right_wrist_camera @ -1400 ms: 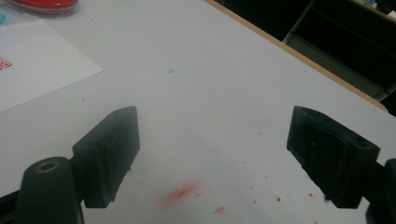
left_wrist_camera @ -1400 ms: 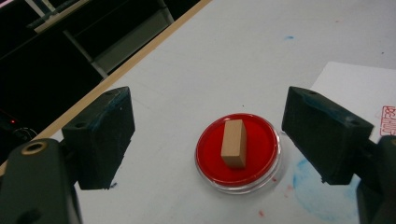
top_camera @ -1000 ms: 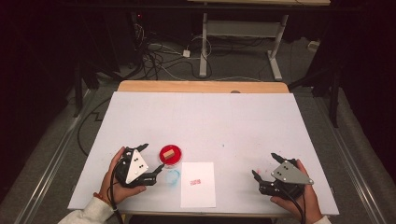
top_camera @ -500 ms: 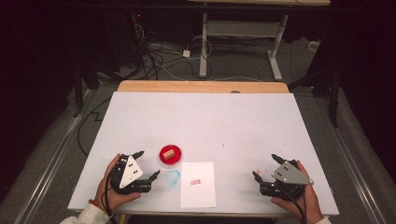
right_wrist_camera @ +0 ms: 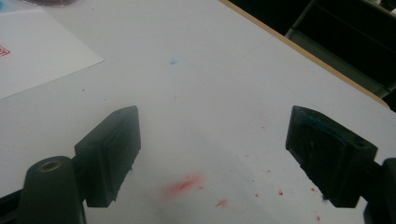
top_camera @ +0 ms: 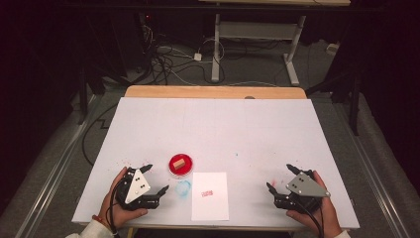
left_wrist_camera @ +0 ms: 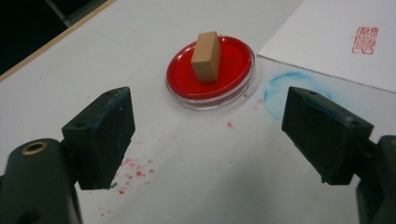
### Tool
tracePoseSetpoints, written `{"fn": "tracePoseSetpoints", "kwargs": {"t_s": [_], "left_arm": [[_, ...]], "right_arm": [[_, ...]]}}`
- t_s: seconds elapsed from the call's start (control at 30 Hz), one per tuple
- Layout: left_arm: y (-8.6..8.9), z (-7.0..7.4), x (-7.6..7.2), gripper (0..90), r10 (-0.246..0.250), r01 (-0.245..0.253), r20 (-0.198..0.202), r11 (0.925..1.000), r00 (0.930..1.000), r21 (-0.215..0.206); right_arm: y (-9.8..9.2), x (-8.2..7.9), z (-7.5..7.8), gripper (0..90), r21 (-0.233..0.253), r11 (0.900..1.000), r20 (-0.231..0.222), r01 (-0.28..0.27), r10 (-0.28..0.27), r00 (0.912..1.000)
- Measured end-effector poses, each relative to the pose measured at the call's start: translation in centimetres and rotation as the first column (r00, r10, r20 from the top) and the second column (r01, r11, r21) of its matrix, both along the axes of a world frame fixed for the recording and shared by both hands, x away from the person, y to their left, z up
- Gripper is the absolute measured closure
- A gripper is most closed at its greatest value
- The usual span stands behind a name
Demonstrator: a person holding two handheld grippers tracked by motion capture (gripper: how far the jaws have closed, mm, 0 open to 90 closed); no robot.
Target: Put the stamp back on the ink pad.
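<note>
Judging by the red imprint (top_camera: 207, 193) on the paper (top_camera: 210, 196), stamping looked done; the stamp (left_wrist_camera: 206, 56) stood in its ink dish (left_wrist_camera: 211, 67) (untouched), with left gripper (top_camera: 155, 179) and right gripper (top_camera: 278, 177) wide apart, empty.

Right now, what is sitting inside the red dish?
A tan wooden block stands upright on the red ink pad inside the dish. Its underside is covered, so any carving there cannot be seen.

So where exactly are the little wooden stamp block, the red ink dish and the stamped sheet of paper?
wooden stamp block (left_wrist_camera: 206, 56), left gripper view, its front face.
red ink dish (left_wrist_camera: 236, 65), left gripper view, bare red pad right of the block.
stamped sheet of paper (top_camera: 210, 206), high view, blank area below the red mark.
</note>
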State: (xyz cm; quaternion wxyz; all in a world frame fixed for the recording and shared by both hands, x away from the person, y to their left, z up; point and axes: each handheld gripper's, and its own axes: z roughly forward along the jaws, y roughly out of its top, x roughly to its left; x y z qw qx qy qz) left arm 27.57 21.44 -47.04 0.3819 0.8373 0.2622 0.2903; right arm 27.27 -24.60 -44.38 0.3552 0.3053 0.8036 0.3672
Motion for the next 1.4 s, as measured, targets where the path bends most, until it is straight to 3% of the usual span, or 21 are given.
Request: {"fn": "tracePoseSetpoints", "kwargs": {"t_s": [1.4], "left_arm": [[-0.01,0.0,0.39,16.6,0.004,-0.004,-0.013,1.0,0.9999,-0.004]], "right_arm": [[0.15,0.24,-0.17,18.8,0.002,1.0,-0.007,-0.012,0.012,0.9999]]}}
